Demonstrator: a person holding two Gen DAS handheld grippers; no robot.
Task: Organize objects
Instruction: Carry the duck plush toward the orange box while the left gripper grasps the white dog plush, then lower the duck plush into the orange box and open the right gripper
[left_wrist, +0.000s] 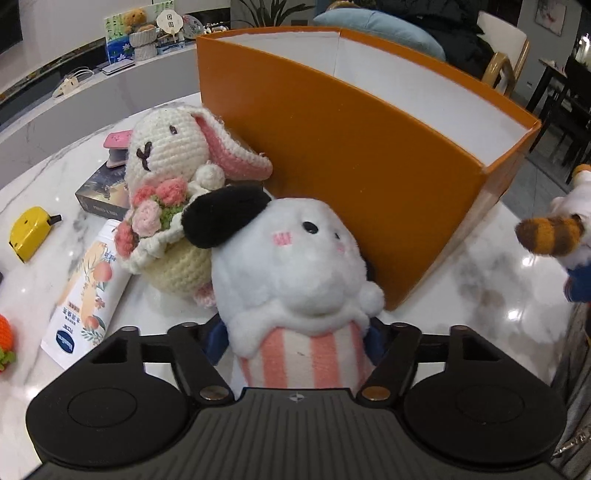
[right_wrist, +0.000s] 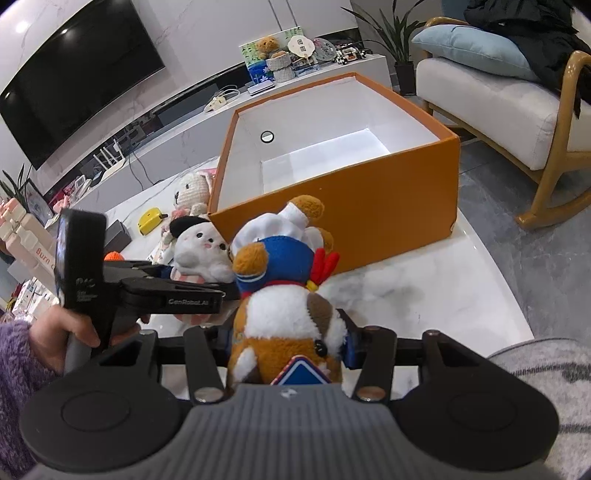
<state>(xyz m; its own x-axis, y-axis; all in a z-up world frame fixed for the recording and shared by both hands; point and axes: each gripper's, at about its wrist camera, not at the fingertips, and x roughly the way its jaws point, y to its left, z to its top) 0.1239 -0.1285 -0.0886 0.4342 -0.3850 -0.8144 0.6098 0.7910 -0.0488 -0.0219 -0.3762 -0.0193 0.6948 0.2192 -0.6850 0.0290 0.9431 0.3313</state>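
A white plush (left_wrist: 291, 258) with a black ear and a pink-striped body stands on the marble table (left_wrist: 498, 295), against the orange box (left_wrist: 351, 147). My left gripper (left_wrist: 295, 343) is shut on its striped body, blue pads pressing both sides. A crochet bunny (left_wrist: 166, 155) holding pink flowers leans beside it. My right gripper (right_wrist: 290, 343) is shut on a brown-and-white plush (right_wrist: 284, 306) in a blue cap and white chef hat, held in front of the box (right_wrist: 351, 221). The box is open-topped, with a white inside and nothing in it. The right wrist view also shows the left gripper (right_wrist: 192, 284) and white plush (right_wrist: 199, 247).
Left of the toys lie a yellow tape measure (left_wrist: 29, 232), a printed tube (left_wrist: 88, 295), a dark flat box (left_wrist: 99, 192) and an orange crochet piece (left_wrist: 3, 332). An armchair (right_wrist: 498, 110) stands beyond the table on the right. A hand (right_wrist: 55, 332) in a purple sleeve holds the left gripper.
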